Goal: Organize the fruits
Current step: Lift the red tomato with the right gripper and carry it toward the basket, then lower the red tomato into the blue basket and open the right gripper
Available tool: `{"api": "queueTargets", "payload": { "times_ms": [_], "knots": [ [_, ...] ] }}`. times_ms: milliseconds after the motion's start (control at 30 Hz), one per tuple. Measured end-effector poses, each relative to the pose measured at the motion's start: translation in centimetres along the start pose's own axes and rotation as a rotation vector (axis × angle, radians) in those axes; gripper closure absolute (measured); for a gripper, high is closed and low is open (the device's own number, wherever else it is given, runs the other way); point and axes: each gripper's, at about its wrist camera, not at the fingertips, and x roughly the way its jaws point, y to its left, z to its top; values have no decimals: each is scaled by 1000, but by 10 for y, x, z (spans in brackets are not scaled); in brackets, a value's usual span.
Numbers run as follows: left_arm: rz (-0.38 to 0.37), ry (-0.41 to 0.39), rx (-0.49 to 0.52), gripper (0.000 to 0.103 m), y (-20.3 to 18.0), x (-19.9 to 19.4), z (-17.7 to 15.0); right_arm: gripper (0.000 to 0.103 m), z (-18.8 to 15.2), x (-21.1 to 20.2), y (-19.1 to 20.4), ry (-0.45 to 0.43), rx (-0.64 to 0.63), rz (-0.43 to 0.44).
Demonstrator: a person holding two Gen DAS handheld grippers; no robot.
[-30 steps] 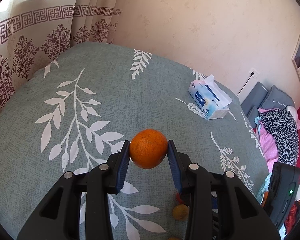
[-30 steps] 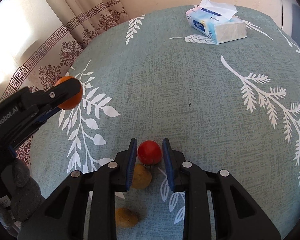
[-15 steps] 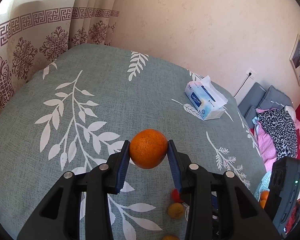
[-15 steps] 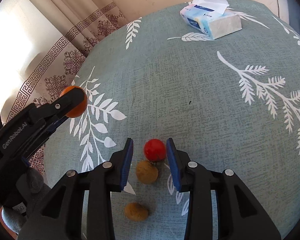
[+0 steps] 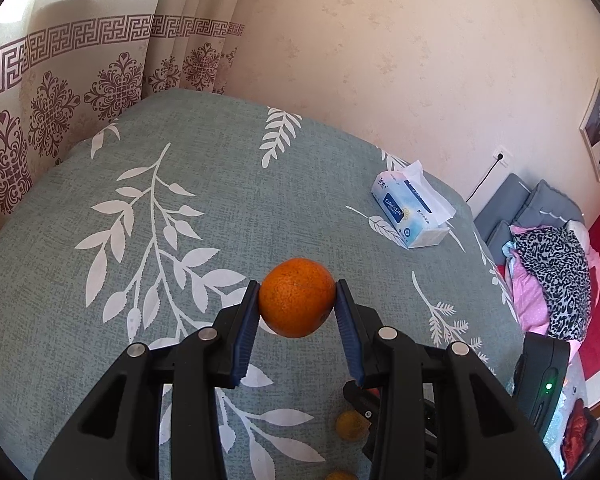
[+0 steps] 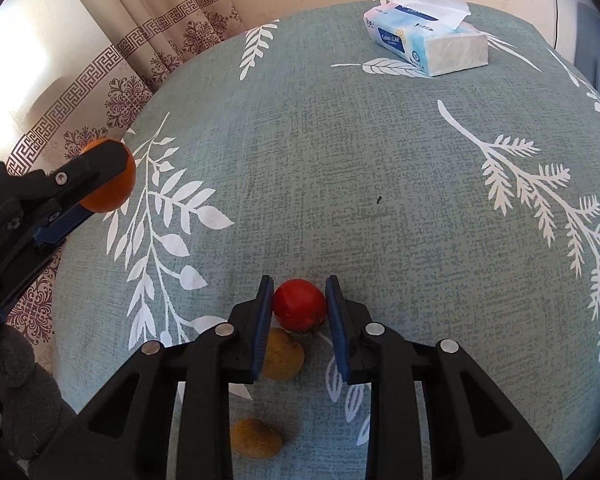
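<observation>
My left gripper [image 5: 297, 298] is shut on an orange [image 5: 297, 298] and holds it above the grey-green leaf-print tablecloth [image 5: 180, 184]. It also shows at the left of the right wrist view, with the orange [image 6: 114, 196] in its jaws. My right gripper [image 6: 299, 292] is open, its jaws on either side of a red tomato [image 6: 300, 304] that rests on the cloth, with a small gap on each side. Two yellow-brown fruits [image 6: 281, 354] [image 6: 256, 438] lie on the cloth just below the tomato, under the right gripper.
A blue and white tissue box [image 6: 426, 44] stands at the far right of the table, also in the left wrist view [image 5: 410, 212]. Patterned curtains [image 5: 60, 80] hang behind the table's left edge. A sofa with clothes [image 5: 556, 236] is at the right.
The right gripper opened off the tomato, which stayed on the cloth, then narrowed around it again. The left gripper has kept its hold on the orange and drifted slightly.
</observation>
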Motion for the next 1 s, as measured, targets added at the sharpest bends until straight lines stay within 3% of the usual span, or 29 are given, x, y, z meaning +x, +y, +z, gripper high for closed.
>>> {"api": "queueTargets", "payload": {
  "times_ms": [400, 833, 1000],
  "knots": [
    [-7, 14, 41, 65, -10, 5, -8, 76, -17, -76, -51, -125, 83, -23],
    [-11, 39, 162, 65, -43, 11, -33, 76, -72, -171, -156, -270, 278, -125],
    [-15, 86, 193, 65, -53, 17, -50, 76, -94, -191, -193, -296, 353, -156]
  ]
}}
